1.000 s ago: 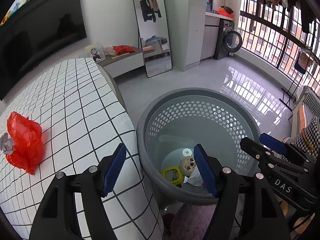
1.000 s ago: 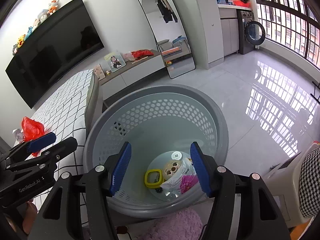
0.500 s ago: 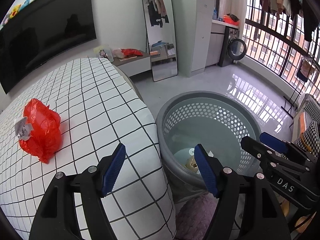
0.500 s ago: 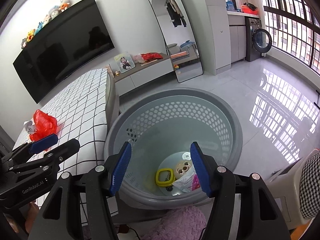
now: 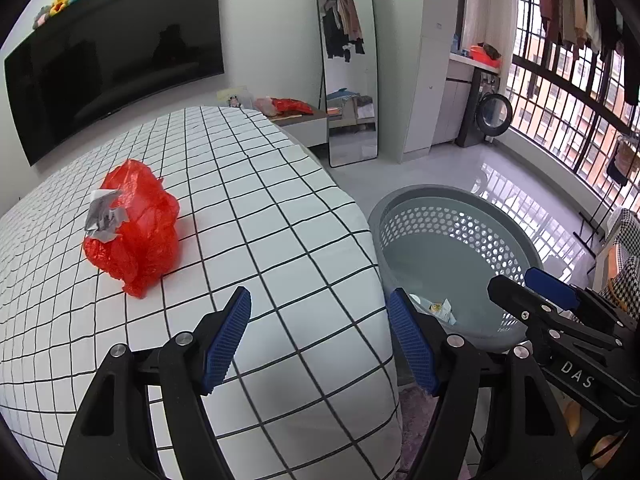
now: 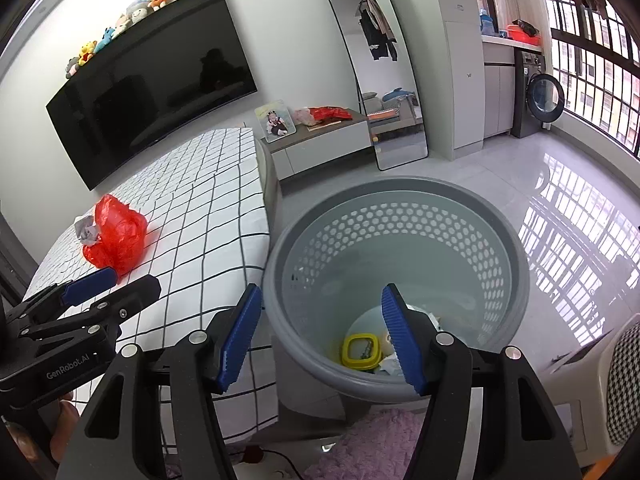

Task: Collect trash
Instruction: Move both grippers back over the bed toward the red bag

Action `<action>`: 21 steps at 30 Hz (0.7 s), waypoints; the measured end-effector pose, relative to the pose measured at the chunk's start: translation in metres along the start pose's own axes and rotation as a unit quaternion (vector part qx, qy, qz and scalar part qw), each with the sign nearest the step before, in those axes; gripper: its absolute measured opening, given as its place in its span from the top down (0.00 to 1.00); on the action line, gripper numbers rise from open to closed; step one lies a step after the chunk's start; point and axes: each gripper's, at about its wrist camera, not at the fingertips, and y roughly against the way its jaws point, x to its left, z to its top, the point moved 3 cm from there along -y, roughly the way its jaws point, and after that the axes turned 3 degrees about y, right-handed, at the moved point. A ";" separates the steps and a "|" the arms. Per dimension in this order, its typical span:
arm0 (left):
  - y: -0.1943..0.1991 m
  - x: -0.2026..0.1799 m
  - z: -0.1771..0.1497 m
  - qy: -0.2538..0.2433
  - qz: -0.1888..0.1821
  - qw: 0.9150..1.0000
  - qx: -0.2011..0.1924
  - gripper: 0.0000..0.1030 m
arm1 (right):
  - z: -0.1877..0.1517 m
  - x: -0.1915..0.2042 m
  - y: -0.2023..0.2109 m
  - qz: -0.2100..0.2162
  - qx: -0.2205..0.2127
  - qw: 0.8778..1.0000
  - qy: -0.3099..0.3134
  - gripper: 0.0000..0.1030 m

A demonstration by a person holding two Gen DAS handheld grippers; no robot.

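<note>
One crumpled red bag [image 5: 134,229] lies mid-bed [image 5: 280,240]; left hand-held gripper [image 5: 320,344] and right hand-held gripper [image 6: 320,340] gape wide, empty.

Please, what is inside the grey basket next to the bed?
At the bottom of the grey basket lie a yellow ring-shaped item and some crumpled white wrappers. The right gripper finger covers part of the bottom, so more may be hidden.
</note>
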 end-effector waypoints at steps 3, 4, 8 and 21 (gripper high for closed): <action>0.006 0.011 -0.002 0.006 0.005 1.000 -0.004 0.32 | -0.001 0.010 -0.002 0.006 0.000 1.000 0.006 0.42; 0.008 0.015 -0.003 0.008 0.006 1.000 -0.005 0.32 | -0.001 0.013 -0.002 0.008 0.001 1.000 0.008 0.42; 0.015 0.028 -0.004 0.018 0.012 1.000 -0.013 0.32 | 0.000 0.028 -0.003 0.015 0.000 1.000 0.021 0.42; 0.034 0.070 -0.002 0.045 0.029 0.998 -0.027 0.32 | 0.008 0.075 -0.012 0.036 0.002 0.998 0.058 0.42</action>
